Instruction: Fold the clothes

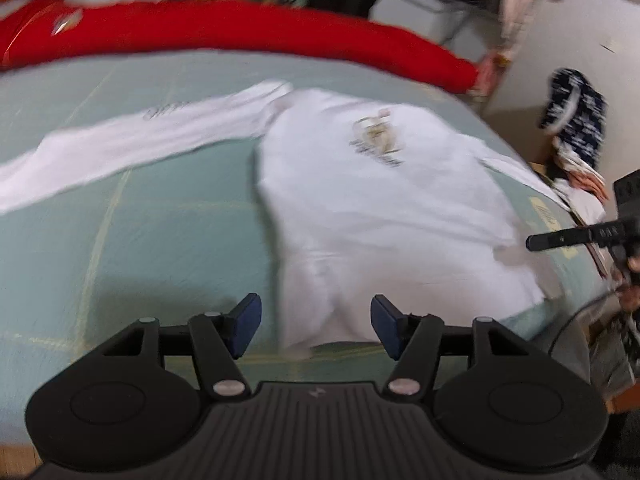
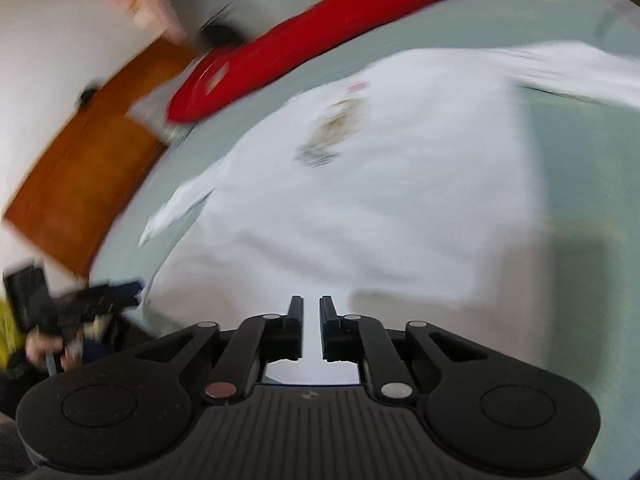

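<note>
A white long-sleeved cotton shirt with a small printed chest emblem (image 1: 384,184) lies spread on the pale green gridded mat (image 1: 168,240) that covers the worktop, its body flat and one sleeve stretched out sideways across the mat. The fold looks barely started: the sleeves are not yet brought in. The left gripper (image 1: 316,326) hovers over the hem with its blue-padded fingers about half open and empty. The right gripper (image 2: 311,328) sits over the hem on the other side; its fingers stand almost closed, a thin gap between them, holding nothing as far as the blur lets me judge. Next, I judge, each needs a hem corner or a sleeve. A red garment (image 1: 240,28) lies along the far edge, so open mat lies mainly beside the outstretched sleeve and near the hem.
</note>
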Demonstrator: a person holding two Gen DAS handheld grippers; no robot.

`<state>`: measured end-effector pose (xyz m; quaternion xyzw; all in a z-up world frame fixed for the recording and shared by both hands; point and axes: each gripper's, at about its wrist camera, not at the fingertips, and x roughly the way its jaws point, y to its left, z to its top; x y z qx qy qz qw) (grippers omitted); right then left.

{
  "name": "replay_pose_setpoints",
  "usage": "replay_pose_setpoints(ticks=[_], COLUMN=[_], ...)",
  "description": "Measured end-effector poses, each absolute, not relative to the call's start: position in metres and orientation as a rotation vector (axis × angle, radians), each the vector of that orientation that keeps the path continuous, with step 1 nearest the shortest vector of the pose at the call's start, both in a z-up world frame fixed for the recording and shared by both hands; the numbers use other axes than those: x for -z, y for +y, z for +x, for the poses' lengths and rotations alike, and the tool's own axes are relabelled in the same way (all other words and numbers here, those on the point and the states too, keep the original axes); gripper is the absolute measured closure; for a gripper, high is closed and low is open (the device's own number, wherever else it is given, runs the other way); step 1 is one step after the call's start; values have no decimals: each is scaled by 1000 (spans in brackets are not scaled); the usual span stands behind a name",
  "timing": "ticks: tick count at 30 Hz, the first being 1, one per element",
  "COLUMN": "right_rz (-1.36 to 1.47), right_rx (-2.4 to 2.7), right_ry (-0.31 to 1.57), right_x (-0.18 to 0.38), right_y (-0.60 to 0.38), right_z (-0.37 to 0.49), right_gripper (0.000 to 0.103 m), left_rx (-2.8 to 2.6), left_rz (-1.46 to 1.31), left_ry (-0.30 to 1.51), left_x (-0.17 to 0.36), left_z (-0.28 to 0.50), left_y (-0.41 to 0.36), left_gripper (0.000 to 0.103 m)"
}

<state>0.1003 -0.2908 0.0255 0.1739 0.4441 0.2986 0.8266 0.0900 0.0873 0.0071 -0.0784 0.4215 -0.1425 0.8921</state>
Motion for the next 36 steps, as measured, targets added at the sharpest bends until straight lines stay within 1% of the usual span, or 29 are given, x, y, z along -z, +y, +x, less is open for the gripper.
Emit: replay_pose_setpoints(ticks=[2,4,6,7,10,12,16,18,21,23,29,36], right_rz=[245,124,21,-15,-128,-193,-335,-426,-561,-578,-492,-360], right_rx=[-702,-762,-819,-841,-874,-887,-898,-882,-828,-784,-701,-676], right_ry=[957,967,973,975,977,968,937,921,923,939,997,989], right_x=[-31,-37,-41,-42,-46,-48,-48,-43,-28,-22,-14,-19], right_y=[-238,-184,-135,-114,-53,-22,32,49,54,39,-22,-66], right_z=[113,121,127,131,144,150,154,151,146,146,145,141], right_gripper=[84,83,78,73,69,68,58,58,58,57,54,51], left_rx=[282,289,313,324,330,333,334,340,354,367,435,528], left_rz=[-205,-240,-280,-299,-279,-249,-219,-237,-238,-239,-241,-262], left_ry=[902,933,961,976,1029,1049,1073,1072,1063,1059,1032,1022], left_x=[-1,3,8,10,15,18,24,27,27,27,24,25], left_z=[96,99,103,105,113,115,120,120,120,121,132,142], left_y=[101,113,125,130,139,142,148,151,150,148,129,97], left_gripper=[43,43,43,43,42,42,42,42,42,41,41,41])
